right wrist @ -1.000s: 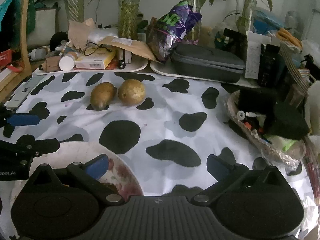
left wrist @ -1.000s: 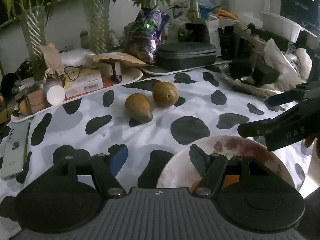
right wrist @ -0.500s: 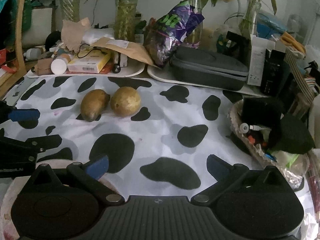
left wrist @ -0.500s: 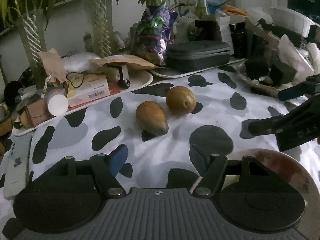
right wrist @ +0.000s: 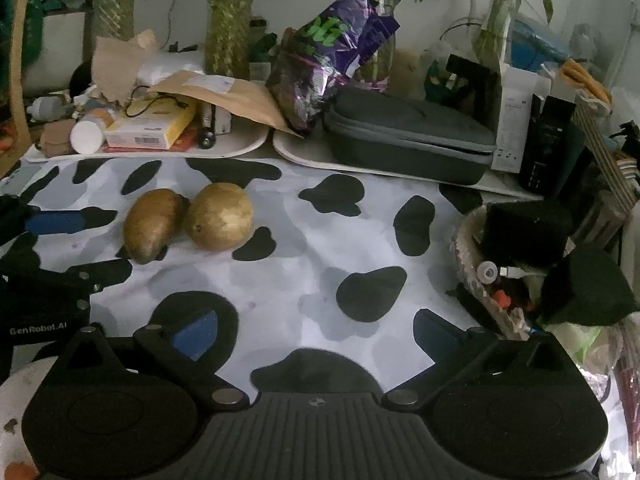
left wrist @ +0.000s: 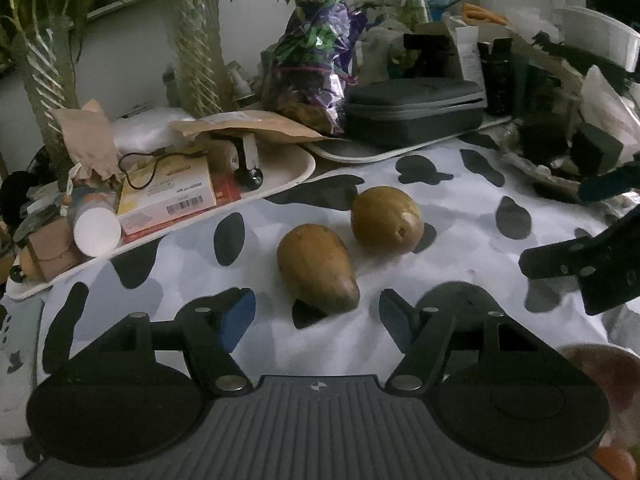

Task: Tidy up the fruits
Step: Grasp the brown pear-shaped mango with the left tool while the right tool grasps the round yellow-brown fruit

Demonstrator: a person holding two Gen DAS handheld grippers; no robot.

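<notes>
Fruits to be organized number two in clear view: an elongated brown fruit [left wrist: 316, 266] and a rounder brown fruit [left wrist: 386, 220]. Both lie on the cow-print cloth of the table [left wrist: 460, 216], close beside each other; in the right wrist view they appear to touch, though contact cannot be confirmed. A stained plate [left wrist: 600, 364] sits at the near right edge of the left wrist view, probably the collection point.

Left gripper [left wrist: 316, 312]: jaws apart, nothing between them, tips just short of the tapered near end of the elongated fruit. Right gripper [right wrist: 316, 332]: jaws apart and empty, over bare cloth, well apart from both fruits.

Recommended procedure for the step in hand, judged to be the grasp of the elongated fruit:
1. Advance the left gripper until the blue pads [left wrist: 240, 312] straddle the widest part of the body, not the narrow tip, where the pads would likely slide off.
2. Keep the pad line across the short axis of the fruit.
3. Avoid nudging the rounder fruit, which is likely to roll.
4. Close gently; the skin may bruise.
5. Keep the right gripper clear of the transfer path to the plate.
</notes>
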